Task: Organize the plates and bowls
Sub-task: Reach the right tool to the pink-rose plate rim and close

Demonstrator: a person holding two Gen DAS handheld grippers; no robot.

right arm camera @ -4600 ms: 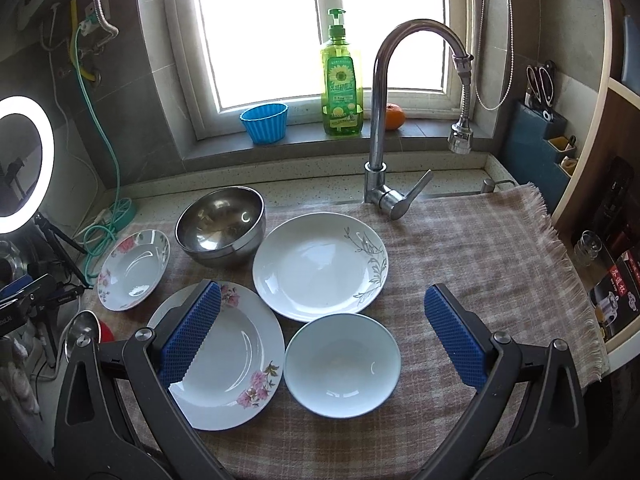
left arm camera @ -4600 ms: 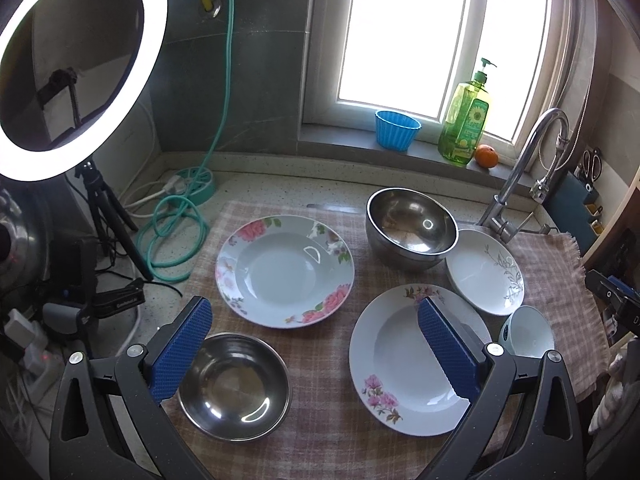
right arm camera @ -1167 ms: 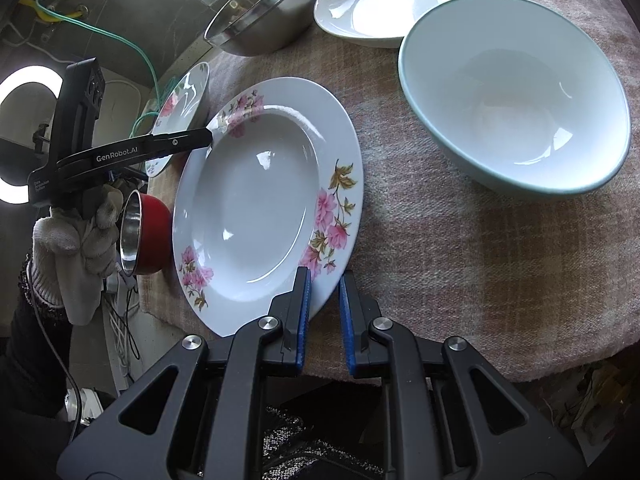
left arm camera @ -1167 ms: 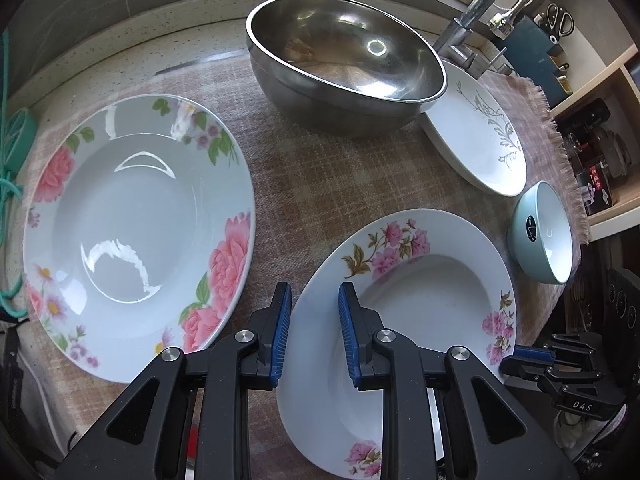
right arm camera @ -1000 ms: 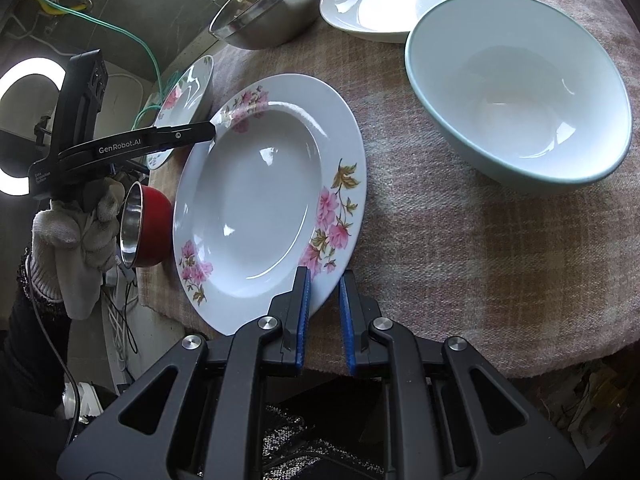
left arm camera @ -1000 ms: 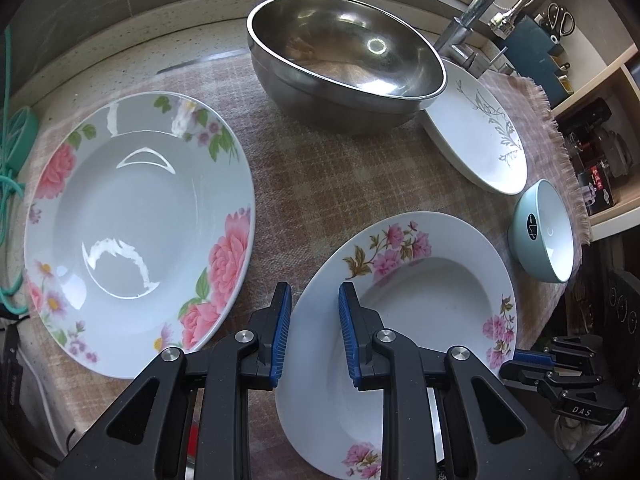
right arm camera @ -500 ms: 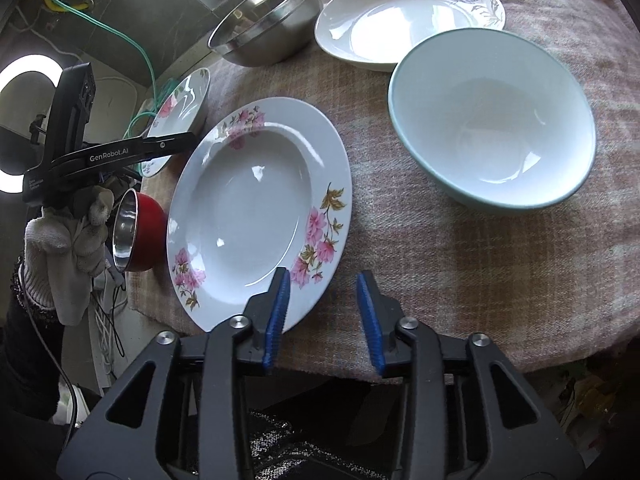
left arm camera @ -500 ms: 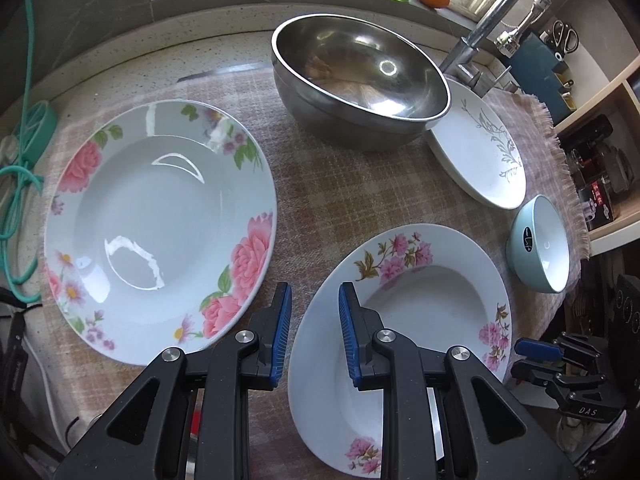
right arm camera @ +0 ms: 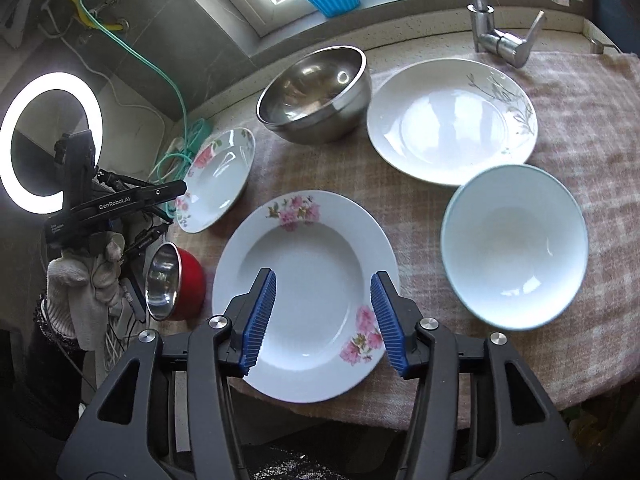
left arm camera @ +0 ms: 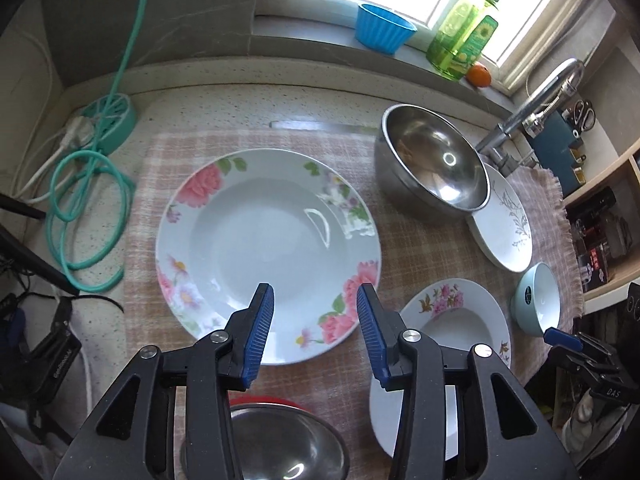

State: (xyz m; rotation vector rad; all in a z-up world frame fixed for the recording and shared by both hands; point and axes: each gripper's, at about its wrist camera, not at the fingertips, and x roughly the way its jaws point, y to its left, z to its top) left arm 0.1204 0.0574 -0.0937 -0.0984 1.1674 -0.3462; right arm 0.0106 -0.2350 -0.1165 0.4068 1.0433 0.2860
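Both my tongs are open and hold nothing. My left gripper hangs above the near rim of the big rose plate, at the left of the checked cloth. My right gripper hangs above the small-flower plate, near the cloth's front edge. I think these plates are stiff, glazed, slippery and fragile, so I should pinch the flat near rim, not the deep middle.
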